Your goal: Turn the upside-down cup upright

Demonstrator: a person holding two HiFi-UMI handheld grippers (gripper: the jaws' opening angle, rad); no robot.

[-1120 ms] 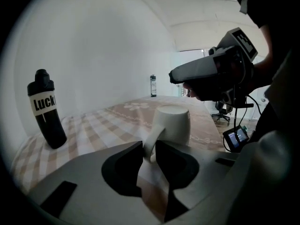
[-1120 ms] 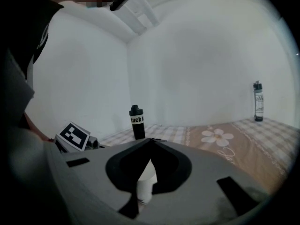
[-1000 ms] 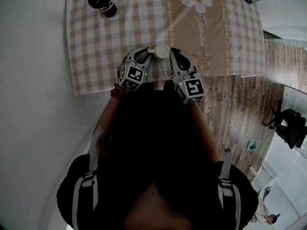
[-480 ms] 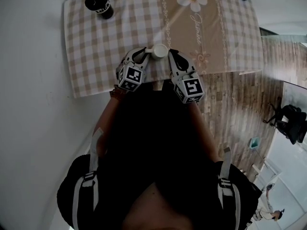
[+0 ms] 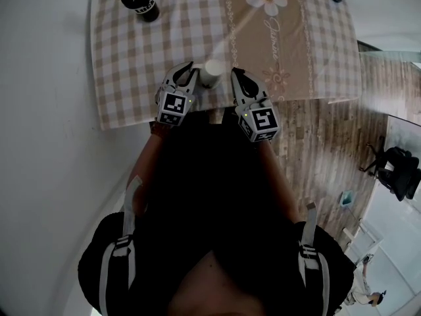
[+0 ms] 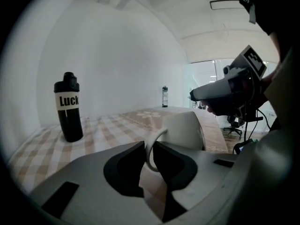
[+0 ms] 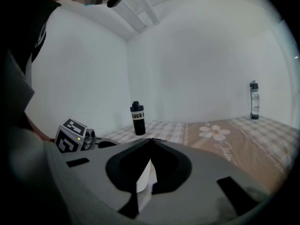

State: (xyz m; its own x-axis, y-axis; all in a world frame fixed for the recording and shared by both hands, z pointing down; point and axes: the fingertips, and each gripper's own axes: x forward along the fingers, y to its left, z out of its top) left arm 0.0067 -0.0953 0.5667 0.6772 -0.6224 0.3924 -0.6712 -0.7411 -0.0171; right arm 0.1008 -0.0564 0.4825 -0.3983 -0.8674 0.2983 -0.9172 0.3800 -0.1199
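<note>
White cup (image 5: 210,73) is by the 6 o'clock edge of the checked tablecloth (image 5: 131,58), its handle (image 6: 151,149) pinched in the left gripper (image 5: 189,71), whose jaws have just been closing on it. At the cup's 3 o'clock the right gripper (image 5: 238,76) has its jaws pressed together, empty. At the cup's 10 o'clock, well apart, stands a black bottle (image 5: 140,0).

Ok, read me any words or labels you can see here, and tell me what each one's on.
"Luck": white band on the black bottle; anything further curves out of sight.
Cursive word on the tablecloth, below the flower: too blurred to read.
Label on the far bottle: too small to read.
</note>
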